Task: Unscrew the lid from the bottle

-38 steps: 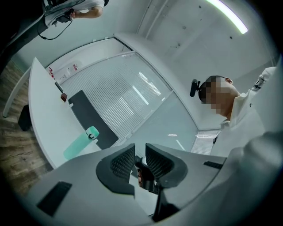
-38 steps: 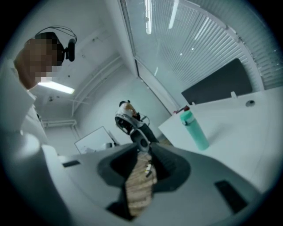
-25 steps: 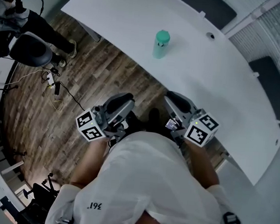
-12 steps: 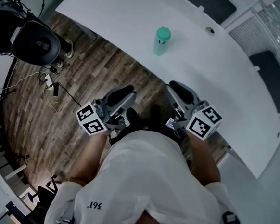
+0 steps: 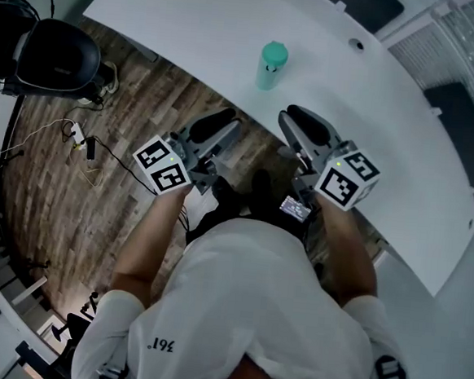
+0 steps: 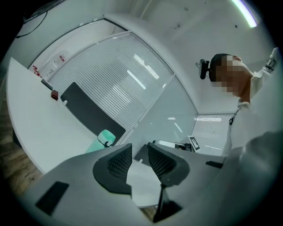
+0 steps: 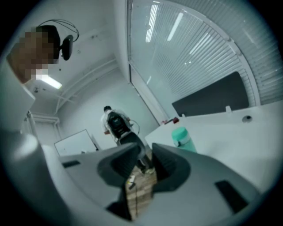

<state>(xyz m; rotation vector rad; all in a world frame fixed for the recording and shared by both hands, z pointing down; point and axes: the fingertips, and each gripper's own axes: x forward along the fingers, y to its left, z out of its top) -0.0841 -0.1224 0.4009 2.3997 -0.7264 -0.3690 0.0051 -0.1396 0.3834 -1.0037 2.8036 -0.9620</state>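
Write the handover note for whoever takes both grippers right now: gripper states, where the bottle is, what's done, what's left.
Left gripper: jaws a little apart, just been opening, nothing between them.
Right gripper: jaws a little apart, empty.
Green bottle: upright on the white table, ahead of both grippers, untouched; lid on.
Done: nothing yet.
Left: hold the bottle with one gripper, grip the lid with the other and unscrew it.
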